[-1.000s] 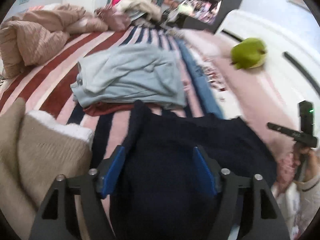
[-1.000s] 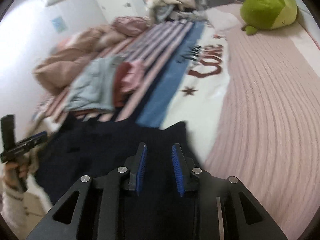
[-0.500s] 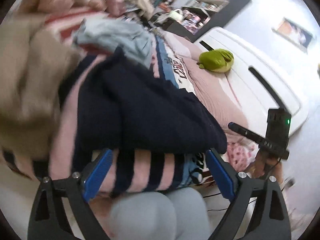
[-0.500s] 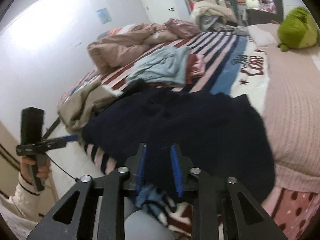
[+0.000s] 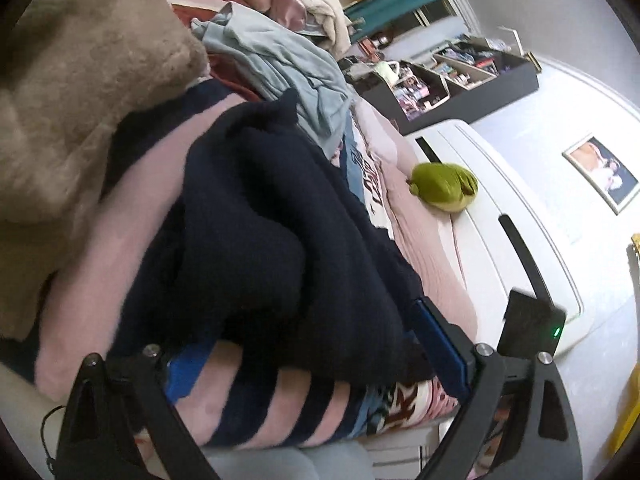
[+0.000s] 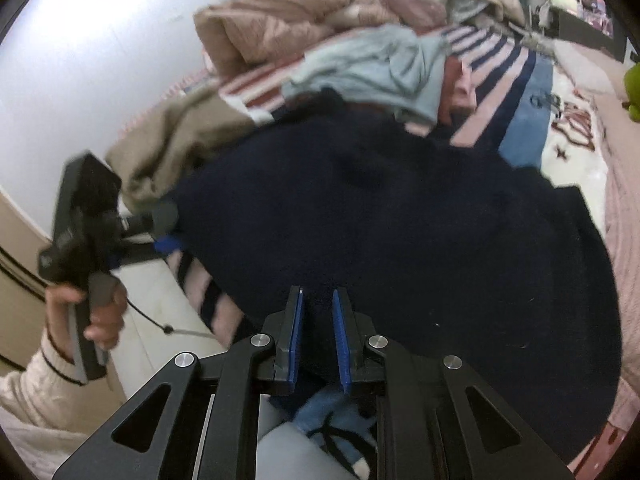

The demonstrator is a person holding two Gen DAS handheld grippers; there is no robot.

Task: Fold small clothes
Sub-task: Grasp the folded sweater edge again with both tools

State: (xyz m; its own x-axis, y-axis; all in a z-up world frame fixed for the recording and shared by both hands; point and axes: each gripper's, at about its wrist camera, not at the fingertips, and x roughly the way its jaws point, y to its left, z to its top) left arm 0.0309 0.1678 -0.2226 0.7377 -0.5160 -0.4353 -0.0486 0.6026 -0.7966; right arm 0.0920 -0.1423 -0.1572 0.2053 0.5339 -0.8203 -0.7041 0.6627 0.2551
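My right gripper [image 6: 318, 334] pinches the near hem of the navy sweater [image 6: 400, 220] lying on the striped bedspread [image 5: 256, 408], my left gripper [image 5: 316, 364] gapes empty, so a one-sided pull could drag it askew off the bed edge.

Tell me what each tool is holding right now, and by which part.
The right tool pinches the dark navy garment at its near edge, by the bed's foot. The left tool stands wide open around that garment's near-left edge, gripping nothing.
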